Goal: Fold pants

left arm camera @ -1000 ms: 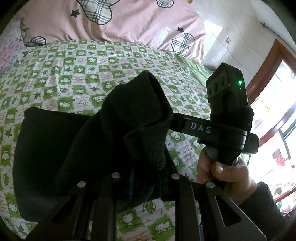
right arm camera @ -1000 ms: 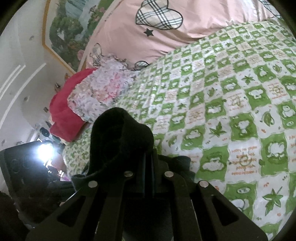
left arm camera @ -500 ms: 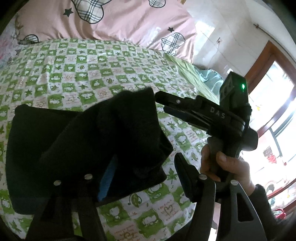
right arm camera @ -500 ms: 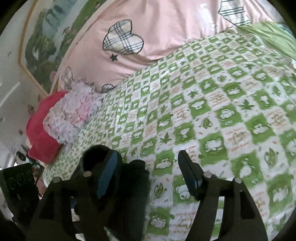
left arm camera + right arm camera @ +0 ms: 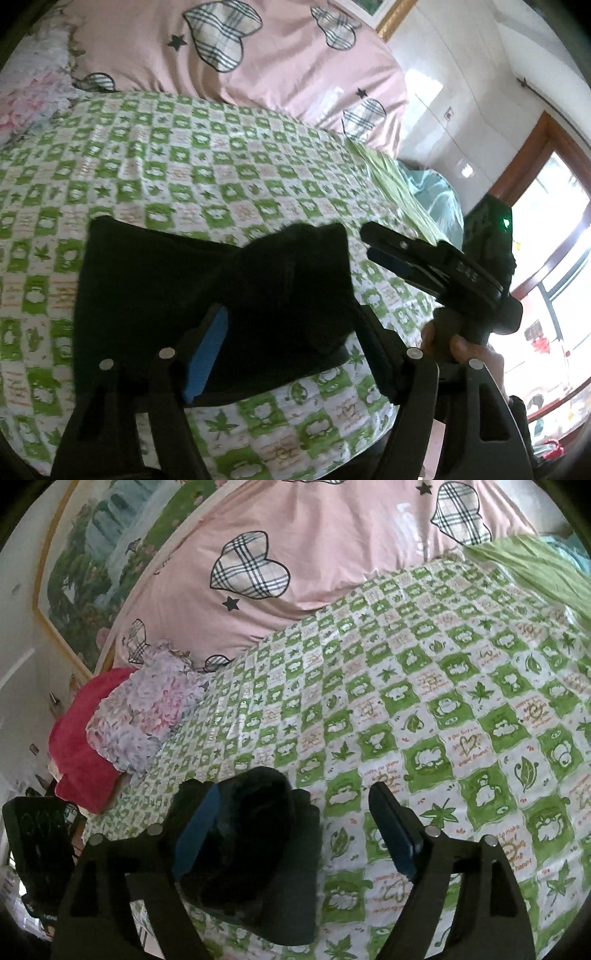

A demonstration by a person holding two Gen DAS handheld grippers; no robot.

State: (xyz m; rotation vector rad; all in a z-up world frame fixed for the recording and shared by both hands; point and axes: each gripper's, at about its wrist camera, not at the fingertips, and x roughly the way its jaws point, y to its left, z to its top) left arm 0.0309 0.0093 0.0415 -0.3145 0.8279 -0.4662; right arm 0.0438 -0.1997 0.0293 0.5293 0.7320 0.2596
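The black pants [image 5: 207,295] lie folded into a thick dark bundle on the green-and-white checked bedsheet [image 5: 221,177], filling the centre of the left wrist view from about 9 o'clock to 3 o'clock. Nothing in either view is a container; the bed alone bears the things on it.

The left gripper [image 5: 291,347] stands spread wide at 6 o'clock, its blue-padded finger [image 5: 207,354] against the near edge of the bundle and the other finger at the bundle's far side; the raised fold sits between them, not pinched. The right gripper [image 5: 295,834] is likewise spread apart. Its blue pad [image 5: 195,830] at 7 o'clock lies beside a rolled hump of the pants [image 5: 251,849], while the other finger at 5 o'clock hangs over bare sheet. In the left view the right gripper [image 5: 417,266] shows at 3 o'clock, held by a hand [image 5: 465,350] whose lower part is hidden behind the left gripper's frame.

A pink quilt [image 5: 295,554] with plaid hearts lies at 12 o'clock, a floral cushion [image 5: 147,709] and a red cushion [image 5: 77,746] at 9 o'clock. The pants are so dark that seams and layers are hard to make out, and their near edge is cut off by the fingers. Blur softens the left view
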